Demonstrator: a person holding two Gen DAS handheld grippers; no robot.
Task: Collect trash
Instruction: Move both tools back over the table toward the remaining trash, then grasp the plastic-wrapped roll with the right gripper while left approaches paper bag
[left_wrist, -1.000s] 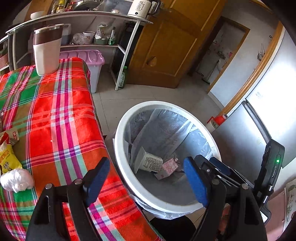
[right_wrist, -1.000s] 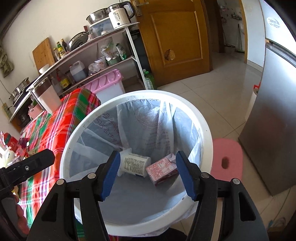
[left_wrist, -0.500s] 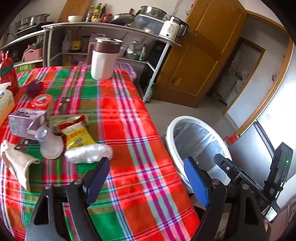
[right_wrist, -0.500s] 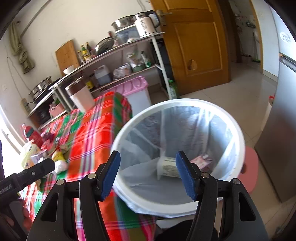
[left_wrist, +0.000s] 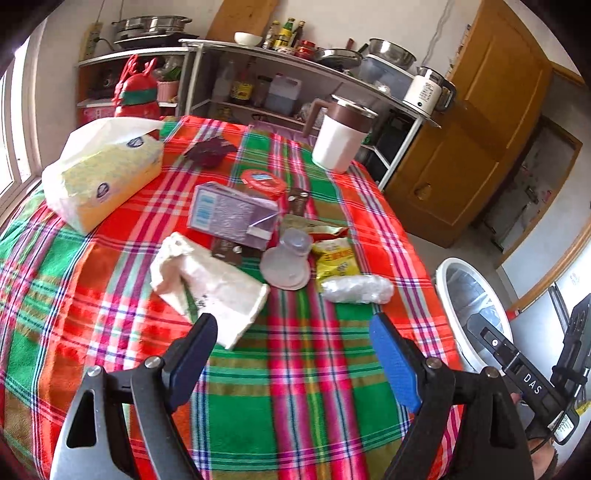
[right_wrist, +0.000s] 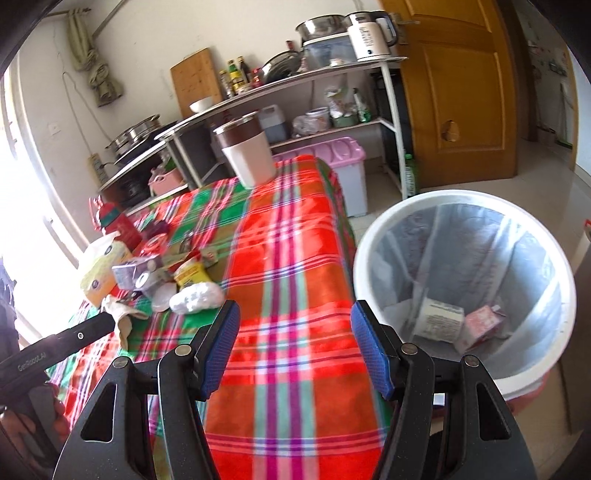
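Trash lies in a cluster on the plaid tablecloth (left_wrist: 295, 406): a crumpled white paper bag (left_wrist: 210, 288), a purple carton (left_wrist: 231, 214), a clear plastic cup (left_wrist: 286, 262) on its side, a yellow snack wrapper (left_wrist: 334, 258) and a white plastic wad (left_wrist: 356, 290). My left gripper (left_wrist: 293, 347) hovers just short of the cluster, its jaws opening with nothing between them. My right gripper (right_wrist: 295, 343) stands open and empty over the table's edge, beside the white lined bin (right_wrist: 373, 236), which holds a carton (right_wrist: 441, 321) and a pink box (right_wrist: 480, 325).
A tissue pack (left_wrist: 99, 177), a red lid (left_wrist: 264, 181), a dark crumpled wrapper (left_wrist: 210, 149) and a white-and-brown jug (left_wrist: 340, 138) also stand on the table. Metal shelves (left_wrist: 280, 66) with cookware line the wall, a pink-lidded box (right_wrist: 332, 155) under them. A wooden door (right_wrist: 461, 92) is at the right.
Both grippers swung left from over the bin toward the table. The left view now faces the trash cluster; the bin has slid to the right edge of both views.
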